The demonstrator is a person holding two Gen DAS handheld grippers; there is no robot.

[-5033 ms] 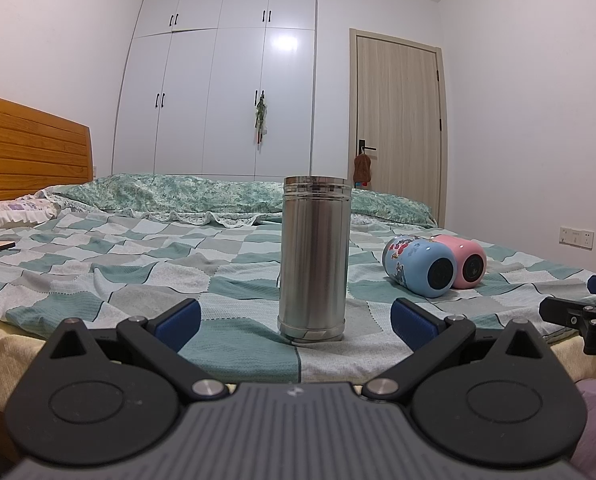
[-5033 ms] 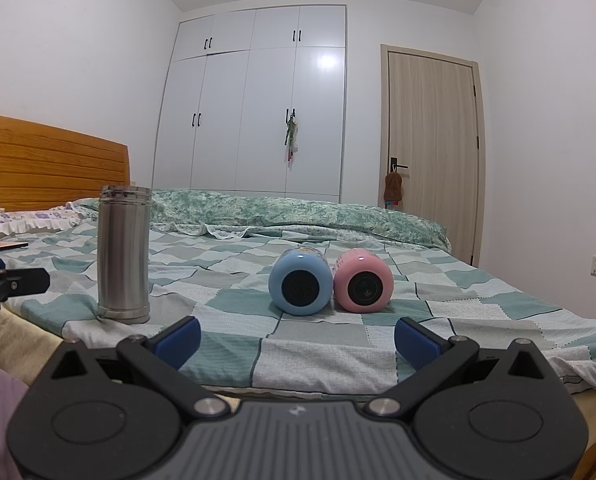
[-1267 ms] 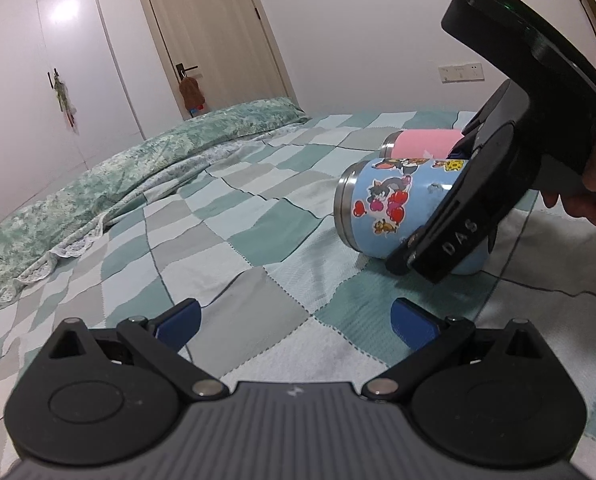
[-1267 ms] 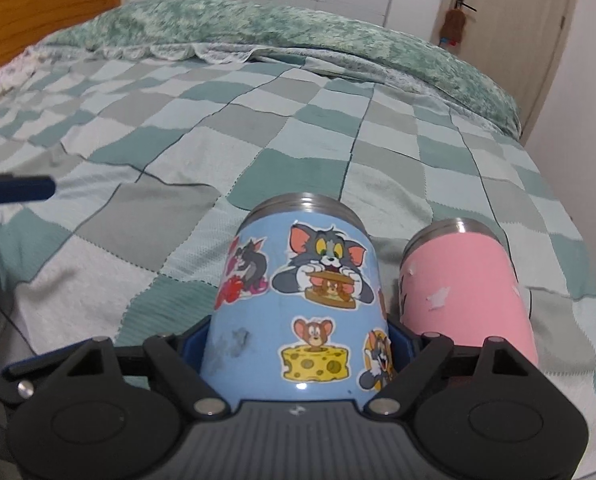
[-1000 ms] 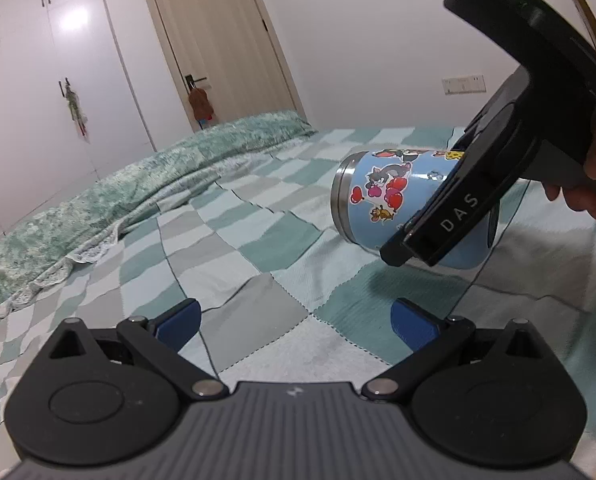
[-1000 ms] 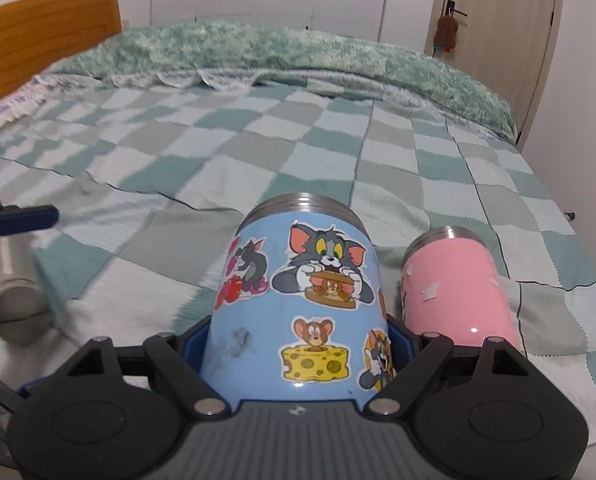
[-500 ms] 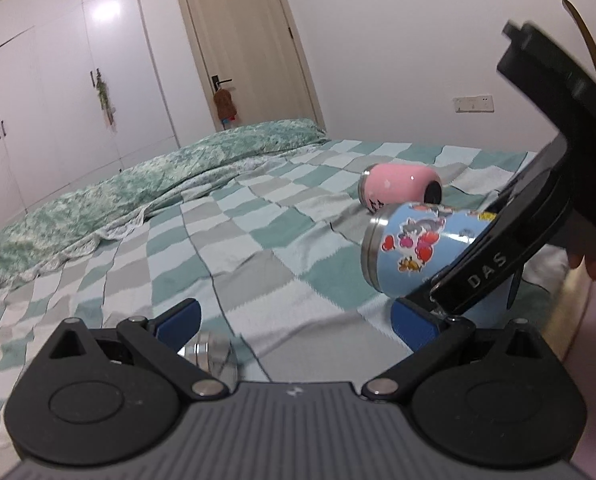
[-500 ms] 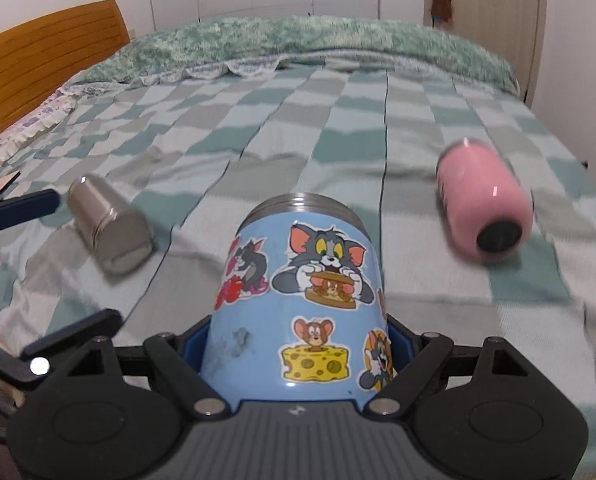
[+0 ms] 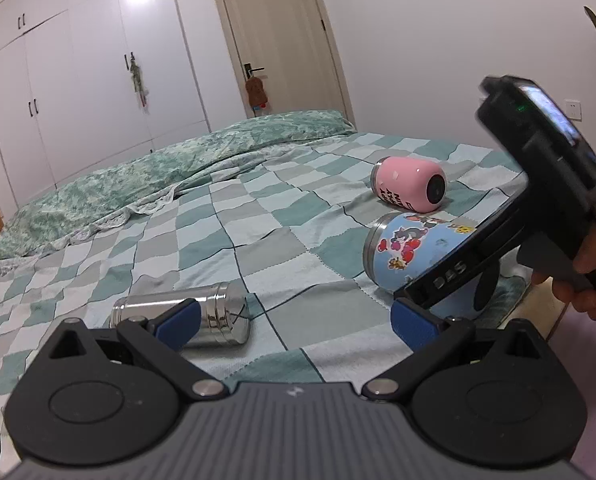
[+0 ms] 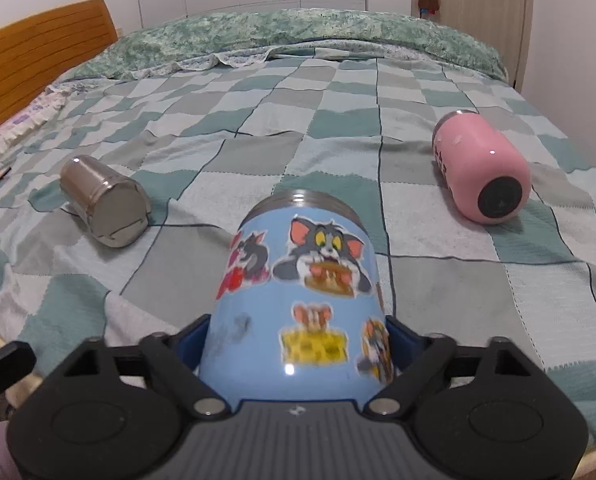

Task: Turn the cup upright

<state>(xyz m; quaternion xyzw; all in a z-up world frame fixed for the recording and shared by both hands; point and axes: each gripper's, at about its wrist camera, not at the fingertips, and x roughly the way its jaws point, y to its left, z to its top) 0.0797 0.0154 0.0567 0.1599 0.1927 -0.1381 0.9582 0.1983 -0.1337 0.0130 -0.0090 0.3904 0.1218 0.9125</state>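
1. The right gripper (image 10: 298, 344) is clamped on the blue cup (image 10: 298, 300) near its base, a pad pressed to each side. The cup lies nearly level, its metal rim pointing away from the gripper and over the bed (image 10: 437, 320). In the left wrist view it sits low, close to the quilt near the bed's edge; whether it touches the fabric I cannot tell.
2. The left gripper (image 9: 294, 322) is spread wide and holds nothing, with the steel flask (image 9: 182, 314) lying on its side just beyond its left pad.
3. Progress, as I judge it: the cup is gripped but not yet stood up. What is left is to tip it so the rim faces up, set it down and let go.
4. The pink cup (image 10: 483, 172) also lies on its side, well apart from the blue one, dark base toward the right camera.
5. Materials — the blue cup is a smooth, glossy cylinder covered in cartoon stickers, with a bare steel band at the mouth. It is likely slippery under a light grip.
6. The quilt is soft, checked in green, grey and white, and wrinkled — probably an uneven footing for an upright cup.
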